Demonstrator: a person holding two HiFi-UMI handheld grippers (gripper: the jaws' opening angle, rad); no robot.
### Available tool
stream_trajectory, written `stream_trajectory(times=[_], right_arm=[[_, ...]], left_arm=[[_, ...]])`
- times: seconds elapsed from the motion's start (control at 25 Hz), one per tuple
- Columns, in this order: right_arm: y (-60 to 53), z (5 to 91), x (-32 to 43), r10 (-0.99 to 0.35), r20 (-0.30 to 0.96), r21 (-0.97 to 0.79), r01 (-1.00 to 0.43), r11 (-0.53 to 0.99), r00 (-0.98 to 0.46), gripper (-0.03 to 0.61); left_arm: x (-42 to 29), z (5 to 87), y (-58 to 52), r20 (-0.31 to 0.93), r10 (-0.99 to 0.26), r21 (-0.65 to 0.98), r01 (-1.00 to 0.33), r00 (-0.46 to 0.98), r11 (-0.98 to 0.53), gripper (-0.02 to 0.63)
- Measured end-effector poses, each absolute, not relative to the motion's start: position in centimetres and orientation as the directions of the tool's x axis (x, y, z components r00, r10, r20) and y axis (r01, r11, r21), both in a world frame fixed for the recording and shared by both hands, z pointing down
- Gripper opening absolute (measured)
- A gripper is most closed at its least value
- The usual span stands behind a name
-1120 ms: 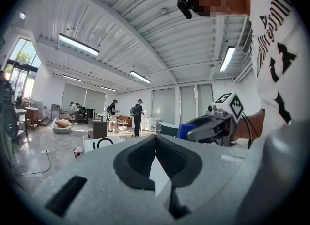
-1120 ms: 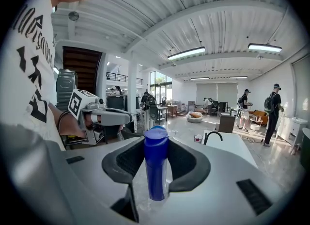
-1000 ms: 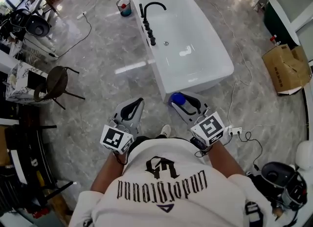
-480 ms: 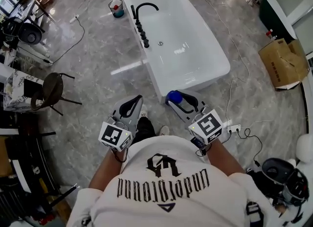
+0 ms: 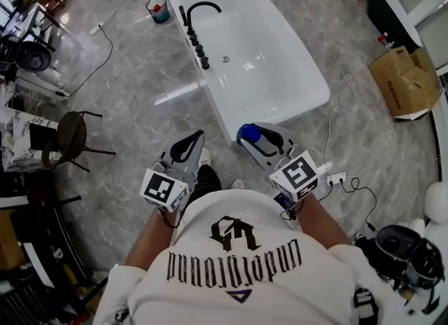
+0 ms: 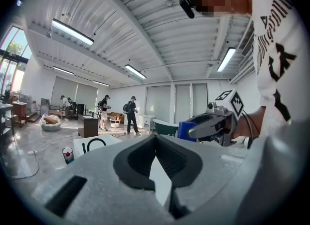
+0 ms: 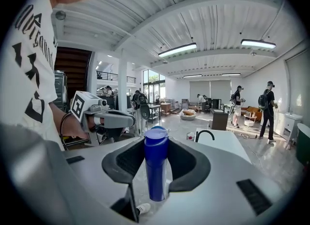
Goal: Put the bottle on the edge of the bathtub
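My right gripper point(image 5: 253, 136) is shut on a blue bottle point(image 5: 248, 133), which stands upright between the dark pads in the right gripper view point(image 7: 156, 166). It hangs over the floor just short of the near end of the white bathtub point(image 5: 280, 115). A black faucet point(image 5: 199, 10) arches over the tub's far left rim. My left gripper point(image 5: 198, 135) is beside the right one at the left. Its tips meet and nothing is between them point(image 6: 155, 136). The tub also shows ahead, past the jaws, as the bathtub point(image 7: 220, 139) in the right gripper view.
A cardboard box point(image 5: 406, 82) sits on the marble floor at the right. A power strip with cables point(image 5: 336, 178) lies near my right side. A chair point(image 5: 70, 134) stands at the left. A small bucket point(image 5: 158, 10) is by the tub's far corner. People stand far back point(image 7: 266, 110).
Both grippers have moved forward toward the bathtub with the person's step, and the tub's near end is now closer to the bottle. The grip on the bottle is unchanged.
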State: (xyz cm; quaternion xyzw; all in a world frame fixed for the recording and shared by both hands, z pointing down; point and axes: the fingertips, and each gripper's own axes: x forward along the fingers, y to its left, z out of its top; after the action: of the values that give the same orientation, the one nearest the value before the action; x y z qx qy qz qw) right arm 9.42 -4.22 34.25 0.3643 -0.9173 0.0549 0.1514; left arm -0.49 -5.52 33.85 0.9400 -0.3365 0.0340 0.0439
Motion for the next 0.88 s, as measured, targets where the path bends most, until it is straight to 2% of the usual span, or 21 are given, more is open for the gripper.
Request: stream_trajectory(times=[0.88], right_arm=[[-16.6, 39.3, 6.7, -0.679, 0.378, -0.057, -0.748, 0.661, -0.629, 0.15]], left_arm=[[-2.4, 37.5, -18.1, 0.152, -0.538, 0.101, -0.554, 0.829, -0.826, 0.014]])
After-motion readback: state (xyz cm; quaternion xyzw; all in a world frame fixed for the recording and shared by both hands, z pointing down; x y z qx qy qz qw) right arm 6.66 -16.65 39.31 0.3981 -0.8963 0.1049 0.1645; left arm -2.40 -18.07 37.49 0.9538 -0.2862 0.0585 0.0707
